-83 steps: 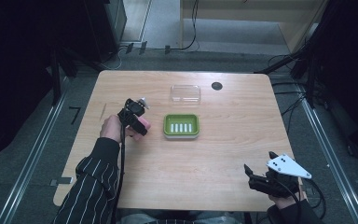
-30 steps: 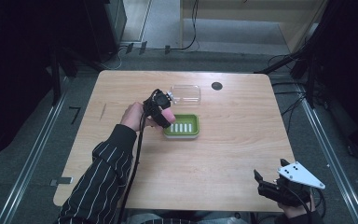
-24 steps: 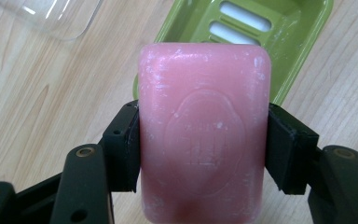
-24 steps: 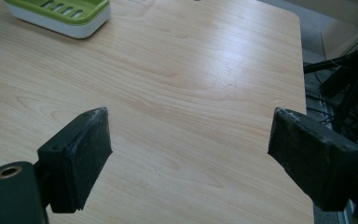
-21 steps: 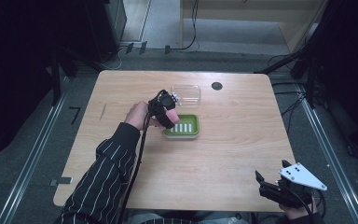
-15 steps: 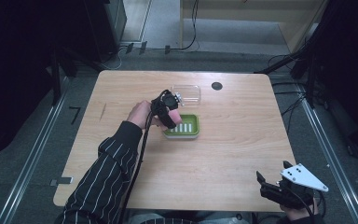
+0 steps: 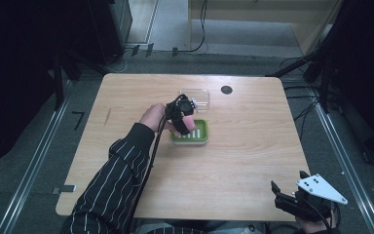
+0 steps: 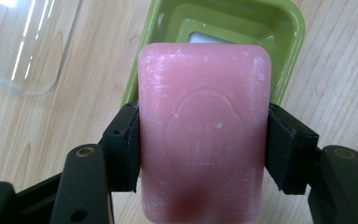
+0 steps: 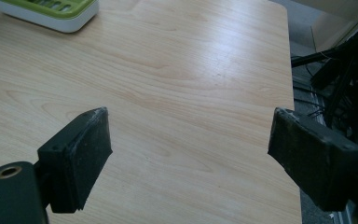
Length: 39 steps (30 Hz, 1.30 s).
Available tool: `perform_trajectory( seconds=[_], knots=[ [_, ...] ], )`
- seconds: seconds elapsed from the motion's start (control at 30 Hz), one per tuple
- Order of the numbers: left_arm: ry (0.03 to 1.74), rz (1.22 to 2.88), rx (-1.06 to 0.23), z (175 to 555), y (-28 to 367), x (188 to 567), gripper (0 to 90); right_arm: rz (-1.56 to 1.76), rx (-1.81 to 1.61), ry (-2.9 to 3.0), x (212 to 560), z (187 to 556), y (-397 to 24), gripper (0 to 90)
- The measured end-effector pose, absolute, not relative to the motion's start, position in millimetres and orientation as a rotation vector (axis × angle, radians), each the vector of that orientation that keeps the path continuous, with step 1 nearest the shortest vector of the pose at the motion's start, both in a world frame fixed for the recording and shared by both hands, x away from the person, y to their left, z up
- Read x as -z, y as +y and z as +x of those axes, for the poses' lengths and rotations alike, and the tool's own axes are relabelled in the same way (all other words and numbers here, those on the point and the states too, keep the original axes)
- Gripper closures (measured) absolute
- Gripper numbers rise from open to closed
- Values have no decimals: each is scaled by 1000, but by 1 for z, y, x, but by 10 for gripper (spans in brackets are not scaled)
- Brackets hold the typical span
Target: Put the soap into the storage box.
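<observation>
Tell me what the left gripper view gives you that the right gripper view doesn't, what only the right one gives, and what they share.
Left gripper view alone: the pink soap bar clamped between the left gripper jaws, held above the green soap dish, with a clear plastic lid lying on the wood beside it.

Right gripper view alone: the right gripper with jaws wide apart and nothing between them, and the table's far edge with cables past it.

Both: the green soap dish and the wooden table.
</observation>
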<state>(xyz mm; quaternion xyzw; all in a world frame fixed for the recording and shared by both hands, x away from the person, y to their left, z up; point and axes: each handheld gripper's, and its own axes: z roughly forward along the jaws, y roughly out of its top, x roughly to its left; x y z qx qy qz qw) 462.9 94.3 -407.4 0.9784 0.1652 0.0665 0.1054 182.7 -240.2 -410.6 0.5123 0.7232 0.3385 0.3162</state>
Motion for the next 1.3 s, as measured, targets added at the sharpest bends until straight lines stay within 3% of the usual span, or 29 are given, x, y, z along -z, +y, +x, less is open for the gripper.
perform_trajectory(
  seconds=[1.3],
  knots=[
    [315, 2981, -194, 472, 76, 427, 386, 1391, -864, 1860, 411, 168, -251, 135]
  ],
)
